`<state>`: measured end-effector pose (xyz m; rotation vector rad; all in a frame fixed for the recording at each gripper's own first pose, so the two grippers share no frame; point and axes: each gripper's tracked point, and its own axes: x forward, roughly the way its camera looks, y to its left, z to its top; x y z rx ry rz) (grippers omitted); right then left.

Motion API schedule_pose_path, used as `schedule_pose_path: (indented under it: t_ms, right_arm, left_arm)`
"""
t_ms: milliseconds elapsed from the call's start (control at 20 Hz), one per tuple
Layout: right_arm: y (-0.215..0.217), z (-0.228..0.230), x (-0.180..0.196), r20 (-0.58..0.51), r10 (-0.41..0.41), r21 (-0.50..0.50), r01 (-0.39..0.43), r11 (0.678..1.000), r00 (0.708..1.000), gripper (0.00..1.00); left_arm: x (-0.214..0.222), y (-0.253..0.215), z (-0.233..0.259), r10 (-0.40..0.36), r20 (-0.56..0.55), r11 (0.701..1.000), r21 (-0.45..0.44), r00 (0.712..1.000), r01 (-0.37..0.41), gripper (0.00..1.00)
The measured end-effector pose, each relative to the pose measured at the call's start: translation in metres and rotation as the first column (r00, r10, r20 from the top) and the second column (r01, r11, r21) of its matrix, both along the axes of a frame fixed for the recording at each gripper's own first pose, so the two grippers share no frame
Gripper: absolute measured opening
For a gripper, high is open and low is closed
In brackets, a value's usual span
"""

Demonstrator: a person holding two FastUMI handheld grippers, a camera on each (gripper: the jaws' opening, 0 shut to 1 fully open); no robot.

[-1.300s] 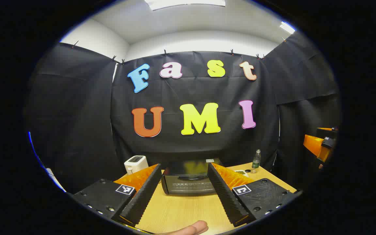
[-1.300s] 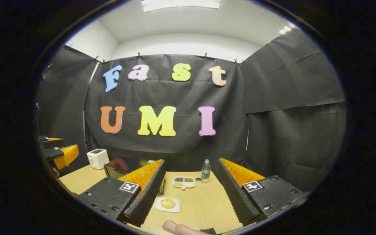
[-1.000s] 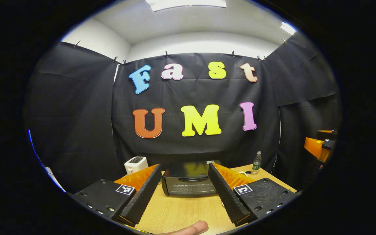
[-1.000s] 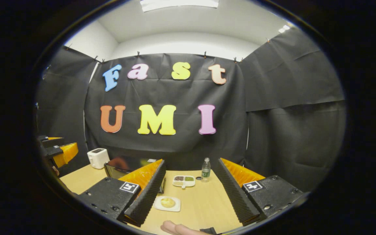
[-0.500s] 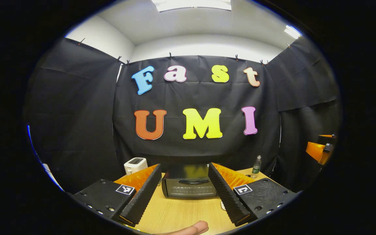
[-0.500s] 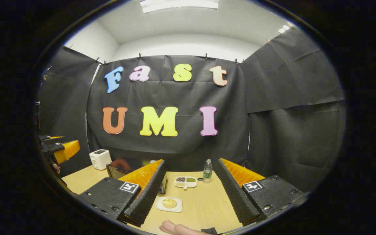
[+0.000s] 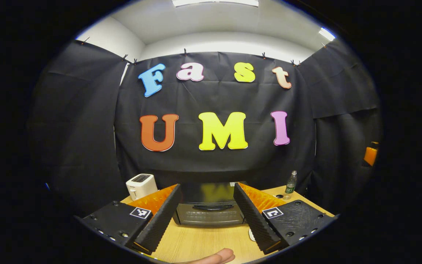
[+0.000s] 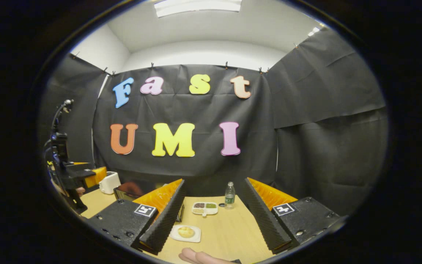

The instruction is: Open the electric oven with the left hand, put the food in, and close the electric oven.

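Observation:
A black electric oven (image 7: 208, 207) stands closed on the wooden table (image 7: 203, 242), straight ahead of my left gripper (image 7: 207, 214), which is open and some way short of the door handle (image 7: 207, 207). In the right gripper view, a yellowish piece of food on a white plate (image 8: 185, 233) lies between the fingers of my open right gripper (image 8: 211, 216), which hovers above the table. The oven's corner (image 8: 126, 190) shows at the left behind a finger, and the left gripper (image 8: 82, 174) is raised at the far left.
A white toaster (image 7: 140, 185) stands left of the oven. A small water bottle (image 8: 229, 195) and a divided white dish with condiments (image 8: 204, 208) sit at the back of the table (image 8: 229, 234). A bottle cap (image 7: 279, 196) lies near the bottle (image 7: 289, 182).
My left gripper has moved closer to the oven, which now looks larger and nearer. In the right gripper view the left gripper has come further into sight at the left.

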<state>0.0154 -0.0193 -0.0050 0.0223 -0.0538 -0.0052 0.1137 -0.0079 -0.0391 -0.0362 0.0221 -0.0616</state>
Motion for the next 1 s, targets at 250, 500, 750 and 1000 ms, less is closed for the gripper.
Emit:
schedule_pose_path:
  t_ms: [250,500,750,1000]
  right_arm:
    - [-0.008,-0.006,0.003,0.023,0.003,-0.015,-0.002,1.0,1.0,1.0]
    - [-0.023,-0.008,0.001,0.04,-0.011,-0.003,0.011,1.0,0.999,0.94]
    - [-0.033,-0.015,0.002,0.045,-0.022,0.001,0.022,1.0,0.999,0.94]
    - [-0.041,-0.026,0.007,0.017,-0.035,0.007,0.035,0.999,0.999,0.94]
  left_arm:
    - [0.07,-0.009,-0.054,-0.024,-0.116,1.0,0.009,0.993,0.025,0.94]
    - [0.11,-0.029,-0.107,-0.06,-0.239,0.998,-0.006,0.969,0.061,0.95]
    - [0.14,-0.031,-0.134,-0.058,-0.288,0.998,-0.007,0.956,0.058,0.95]
    - [0.154,-0.029,-0.157,-0.05,-0.331,0.999,-0.001,0.942,0.053,0.95]
